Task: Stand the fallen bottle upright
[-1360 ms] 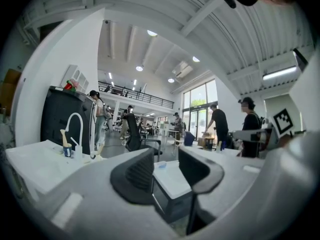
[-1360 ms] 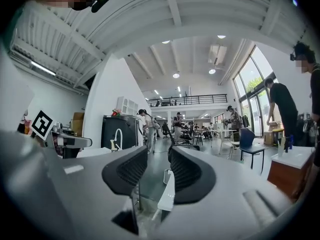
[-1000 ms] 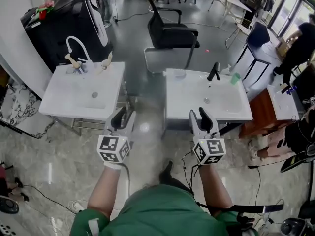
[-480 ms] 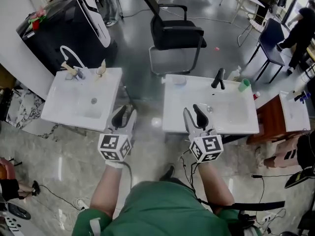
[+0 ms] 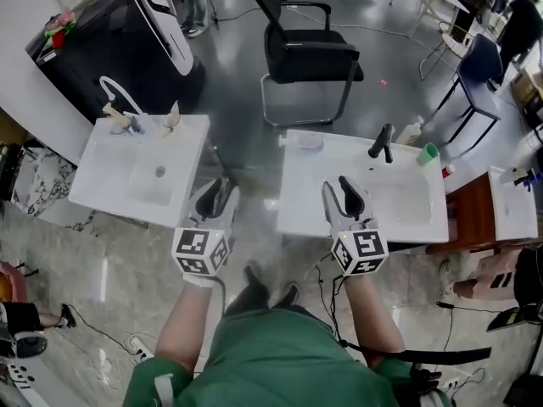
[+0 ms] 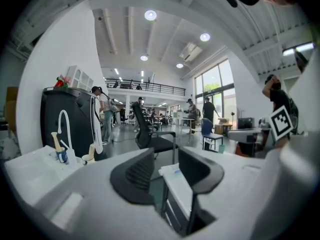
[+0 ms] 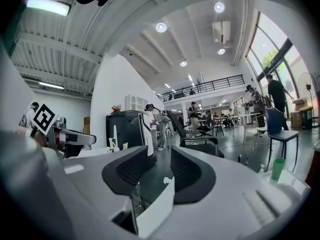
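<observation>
I am on the approach step, with nothing gripped yet. My left gripper [image 5: 214, 200] hangs off the left side of the right-hand basin [image 5: 305, 195], clear of its rim, its jaws spread with only air between them. My right gripper [image 5: 350, 192] is over the basin's front edge and points toward its back, jaws likewise apart and empty.

The bottle [image 5: 411, 131] I take to be the pale one at the basin's back right corner. It is just beyond the black tap [image 5: 382, 141] and near the green cup [image 5: 428, 153]. It seems to lie slanted rather than stand, though it is too small from here to be sure.

My right gripper is the nearer one, so I judge the next move is its reach across the basin to that back corner. It should pass to the right of the tap and bring the open jaws round the bottle's body without nudging the cup. Only then would I close, lift and tip it onto its base
</observation>
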A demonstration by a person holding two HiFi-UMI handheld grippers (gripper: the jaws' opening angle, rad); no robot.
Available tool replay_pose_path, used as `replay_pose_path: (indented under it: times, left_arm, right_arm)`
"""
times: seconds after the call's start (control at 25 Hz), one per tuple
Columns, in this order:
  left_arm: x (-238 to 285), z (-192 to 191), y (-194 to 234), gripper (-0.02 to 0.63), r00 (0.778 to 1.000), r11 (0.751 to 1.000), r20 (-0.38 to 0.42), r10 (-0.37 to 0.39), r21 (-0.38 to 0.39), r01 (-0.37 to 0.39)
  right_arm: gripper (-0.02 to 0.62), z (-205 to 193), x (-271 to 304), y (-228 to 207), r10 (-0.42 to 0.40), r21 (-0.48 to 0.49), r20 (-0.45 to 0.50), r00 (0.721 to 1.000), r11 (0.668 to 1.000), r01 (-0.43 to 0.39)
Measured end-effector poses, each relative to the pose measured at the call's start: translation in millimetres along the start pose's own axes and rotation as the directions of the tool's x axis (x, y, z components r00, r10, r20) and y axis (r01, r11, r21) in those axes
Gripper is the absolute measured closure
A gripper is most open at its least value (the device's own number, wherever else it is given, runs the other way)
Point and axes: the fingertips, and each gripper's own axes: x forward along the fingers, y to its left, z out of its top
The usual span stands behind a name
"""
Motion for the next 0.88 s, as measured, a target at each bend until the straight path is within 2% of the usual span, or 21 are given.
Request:
replay_pose_path:
  times: [0.16, 0.56, 0.88]
  left_arm:
    - [22.4, -1.7, 10.4, 0.454, 1.0, 1.0, -0.008, -0.016, -0.008, 0.016]
    - [106.6, 0.4, 45.4, 0.454, 0.991, 0.99, -0.021, -0.134, 0.035, 0.135]
    - [158.3, -17.0, 73.7, 0.453, 0.975, 0.975, -0.051, -0.216, 0.031, 0.218]
  right_arm:
    - [0.466, -3.1, 17.8, -10.8, -0.014, 0.008, -0.022, 1.0, 1.0, 0.015]
    - [0.466, -6.6, 95.1, -23.6, -0.064, -0.044, -0.107, 0.992, 0.997, 0.059]
    - [0.466, -17.0, 156.3, -24.5, -0.116, -0.184, -0.211, 0.971, 0.98, 0.077]
